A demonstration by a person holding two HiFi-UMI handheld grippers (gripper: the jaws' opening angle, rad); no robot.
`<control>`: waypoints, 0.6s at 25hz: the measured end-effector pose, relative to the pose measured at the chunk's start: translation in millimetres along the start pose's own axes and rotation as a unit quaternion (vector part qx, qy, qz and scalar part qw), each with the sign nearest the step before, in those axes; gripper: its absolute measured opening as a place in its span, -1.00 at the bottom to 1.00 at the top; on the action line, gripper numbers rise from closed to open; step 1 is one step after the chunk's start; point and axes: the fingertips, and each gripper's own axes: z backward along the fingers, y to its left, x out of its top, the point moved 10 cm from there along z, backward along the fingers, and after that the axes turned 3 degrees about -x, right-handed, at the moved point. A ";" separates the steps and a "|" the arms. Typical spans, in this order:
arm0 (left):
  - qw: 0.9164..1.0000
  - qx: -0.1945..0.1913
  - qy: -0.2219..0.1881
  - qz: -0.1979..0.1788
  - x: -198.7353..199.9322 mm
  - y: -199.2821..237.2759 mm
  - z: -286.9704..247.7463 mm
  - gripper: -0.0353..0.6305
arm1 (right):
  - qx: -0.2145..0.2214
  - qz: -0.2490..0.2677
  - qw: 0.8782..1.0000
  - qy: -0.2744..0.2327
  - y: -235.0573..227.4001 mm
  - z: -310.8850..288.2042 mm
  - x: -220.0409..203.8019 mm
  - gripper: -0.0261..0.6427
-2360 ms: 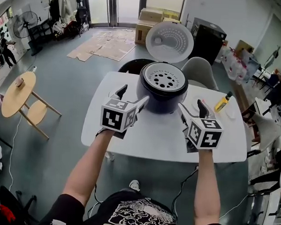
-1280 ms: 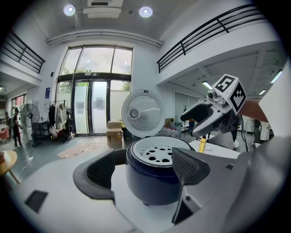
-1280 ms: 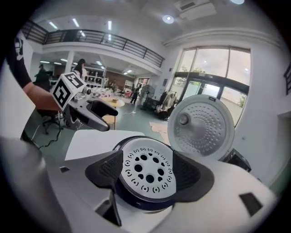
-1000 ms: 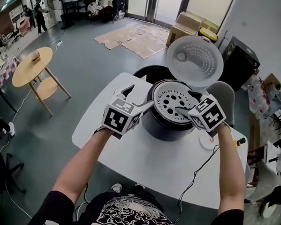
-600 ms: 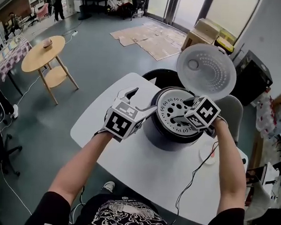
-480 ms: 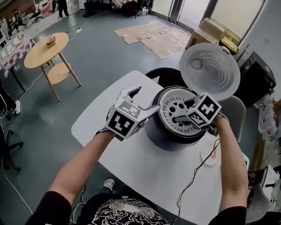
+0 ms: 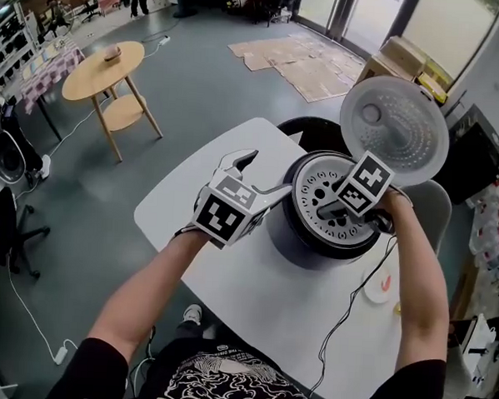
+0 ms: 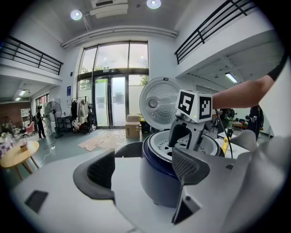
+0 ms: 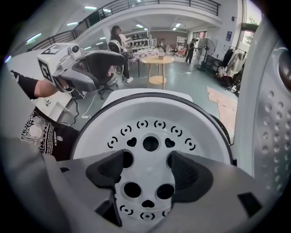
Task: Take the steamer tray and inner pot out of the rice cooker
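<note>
My two forearms reach out over the white table (image 7: 253,286). The left gripper (image 7: 263,174) hangs above the table, just beside the left wall of the rice cooker (image 7: 302,239). In the left gripper view its jaws (image 8: 145,168) are spread wide, with nothing between them; the dark blue cooker body (image 8: 157,182) stands just past them.

The cooker is on the table with its lid (image 7: 395,131) standing upright at the back. The white steamer tray (image 7: 317,183) sits inside, at the level of the rim, with its round holes facing up. I cannot see the inner pot under it.

The right gripper (image 7: 324,208) is over the tray and points down at it. In the right gripper view its jaws (image 9: 144,170) are released, one on each side of the middle of the tray (image 9: 150,129), gripping nothing. I cannot tell if they touch the tray.

A small white dish (image 7: 380,285) lies on the table to the right of the cooker. Farther away, a round wooden table (image 7: 102,62) and flat cardboard (image 7: 315,64) are on the grey floor.
</note>
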 end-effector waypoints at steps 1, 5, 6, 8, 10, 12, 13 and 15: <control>1.000 0.002 0.001 0.001 -1.8 -0.1 1.6 0.26 | 0.002 0.002 1.000 0.007 0.7 -2.4 1.5 0.11; 1.000 0.010 0.004 0.005 -8.8 1.9 6.5 0.26 | -0.005 0.009 0.999 0.037 -0.5 -12.0 6.1 0.10; 1.000 0.011 0.005 0.007 -10.1 2.9 7.5 0.26 | -0.005 0.007 0.999 0.042 -1.6 -13.8 7.0 0.10; 1.000 0.014 0.006 0.010 -11.8 4.0 10.4 0.26 | 0.000 0.002 0.999 0.049 -2.2 -15.6 8.5 0.07; 1.000 0.015 0.006 0.010 -12.3 2.8 13.9 0.26 | 0.006 0.000 0.999 0.051 -1.0 -15.0 8.5 0.02; 1.000 0.014 0.006 0.008 -11.8 0.0 17.9 0.26 | 0.006 0.000 0.998 0.055 1.8 -12.4 7.9 0.00; 1.000 0.013 0.005 0.007 -11.2 -0.5 20.9 0.26 | 0.002 0.000 0.998 0.059 4.2 -10.0 9.1 -0.01; 1.000 0.009 0.002 0.006 -9.7 3.3 30.5 0.26 | -0.010 0.007 0.998 0.068 11.3 -3.6 17.3 -0.02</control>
